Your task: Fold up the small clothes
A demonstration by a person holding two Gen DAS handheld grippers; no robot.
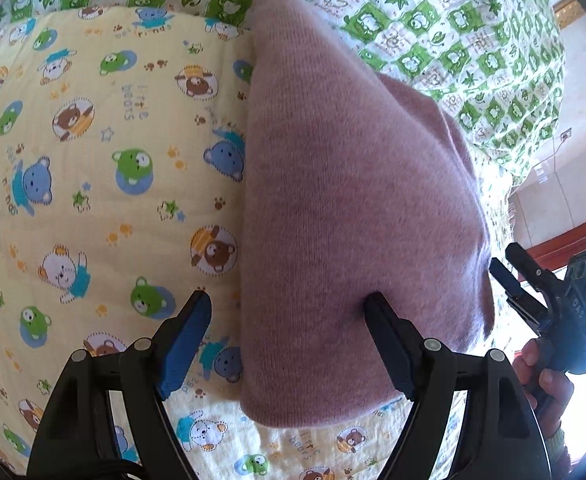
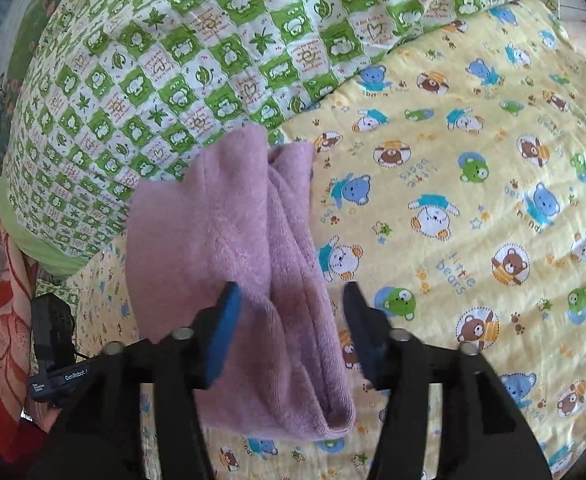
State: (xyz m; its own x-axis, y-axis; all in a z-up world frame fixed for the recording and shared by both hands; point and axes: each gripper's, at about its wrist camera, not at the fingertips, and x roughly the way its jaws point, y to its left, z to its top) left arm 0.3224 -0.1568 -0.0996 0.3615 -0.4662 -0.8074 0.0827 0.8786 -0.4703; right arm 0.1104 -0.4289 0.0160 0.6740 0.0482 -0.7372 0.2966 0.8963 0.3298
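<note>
Nearest in the left wrist view, the left gripper (image 1: 287, 312) is standing with its two black, blue-padded fingers spread wide apart; one finger (image 1: 389, 344) is lying over the lower part of the folded dusty-pink knitted garment (image 1: 353, 200) and the other (image 1: 185, 340) is hanging over the bedding just beside the garment's left edge, so nothing is being clamped. The garment is lying folded into a long, thick bundle on the pale yellow quilted blanket printed with little cartoon bears (image 1: 93, 160), its near end rounded and its far end reaching onto the green-and-white checked quilt with leaf and animal squares (image 1: 433, 32). To the right of the garment, the right gripper (image 1: 507, 280) is being held in a person's hand (image 1: 541, 376), just beside the garment's right edge.

In the right wrist view, the right gripper (image 2: 291, 304) is showing its jaws parted, with the pink garment (image 2: 229, 240) lying between and below them; the pads are not pressing on the cloth. Here the garment is showing its stacked folded layers along its right side. Beyond the garment, the checked quilt (image 2: 213, 48) is overlapping the yellow blanket (image 2: 473, 200), and left of the garment a black device labelled GenRobot (image 2: 53, 344) is showing
</note>
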